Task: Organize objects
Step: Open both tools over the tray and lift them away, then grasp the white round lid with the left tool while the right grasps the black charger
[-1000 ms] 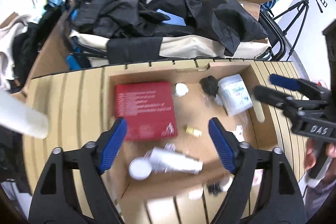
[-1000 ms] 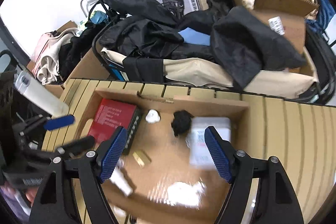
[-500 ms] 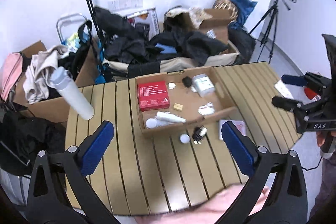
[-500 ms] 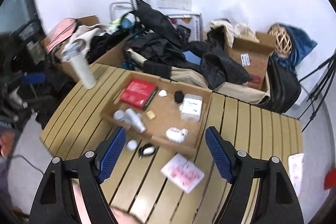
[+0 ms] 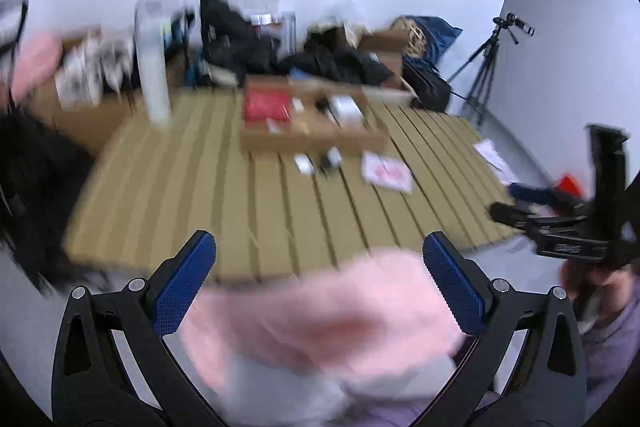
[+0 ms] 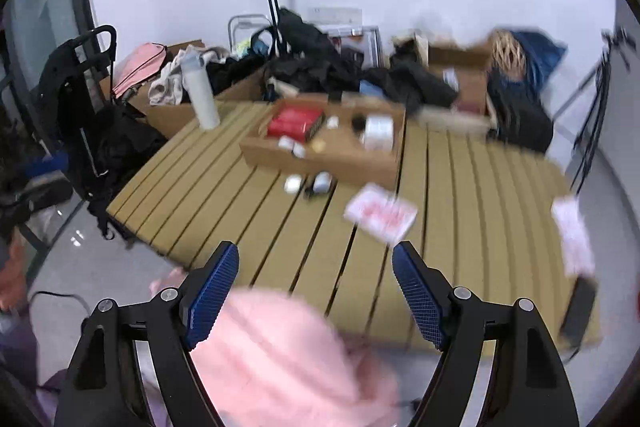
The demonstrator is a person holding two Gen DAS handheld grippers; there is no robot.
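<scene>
Right wrist view, slatted wooden table (image 6: 248,211), shallow cardboard box (image 6: 320,157), white cylindrical bottle (image 6: 200,93)

— What is seen of the left gripper (image 5: 319,281)?
— Black arms studded with silver screws; blue textured pads (image 5: 182,289).
— And the right gripper (image 6: 315,293)?
— Built alike — white lettering is carried on its black body. A pink fuzzy sleeve (image 6: 280,359) is worn.

My left tongs (image 5: 320,283) gape wide and empty. My right tongs (image 6: 316,295) do too, gripped by my right hand (image 5: 596,279) at the right.
</scene>
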